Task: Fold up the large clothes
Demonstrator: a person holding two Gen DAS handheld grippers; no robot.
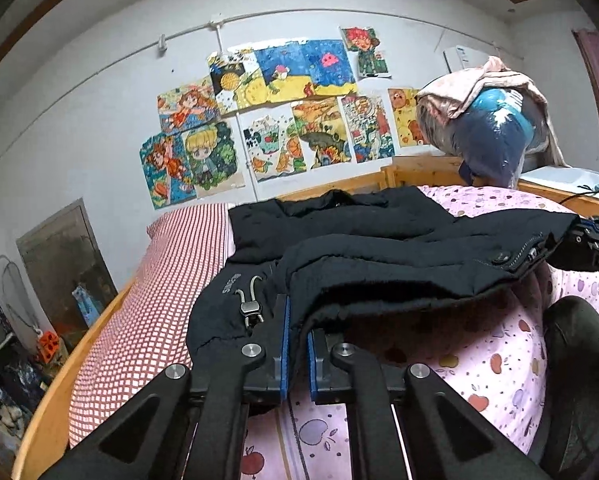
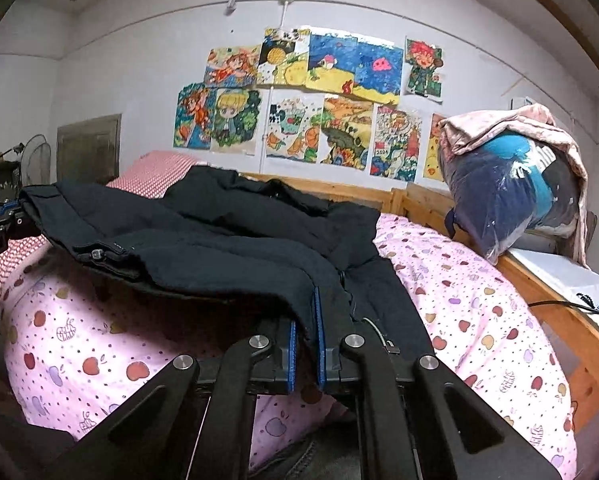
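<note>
A large black padded jacket (image 1: 379, 240) lies across the bed, its near hem lifted off the pink apple-print quilt (image 1: 479, 360). My left gripper (image 1: 297, 332) is shut on the hem next to a drawcord toggle (image 1: 249, 308). The other gripper shows at the right edge of the left wrist view, gripping the jacket's zip corner (image 1: 527, 256). In the right wrist view the same jacket (image 2: 227, 232) hangs stretched between both grippers. My right gripper (image 2: 305, 332) is shut on the hem there.
A red-checked sheet (image 1: 147, 300) covers the bed's left side inside a wooden frame (image 1: 55, 396). A plastic-wrapped blue bundle (image 2: 511, 196) with a pink cloth over it sits on the headboard at the right. Drawings cover the wall (image 2: 307, 104). A cable (image 2: 567, 304) lies on the right ledge.
</note>
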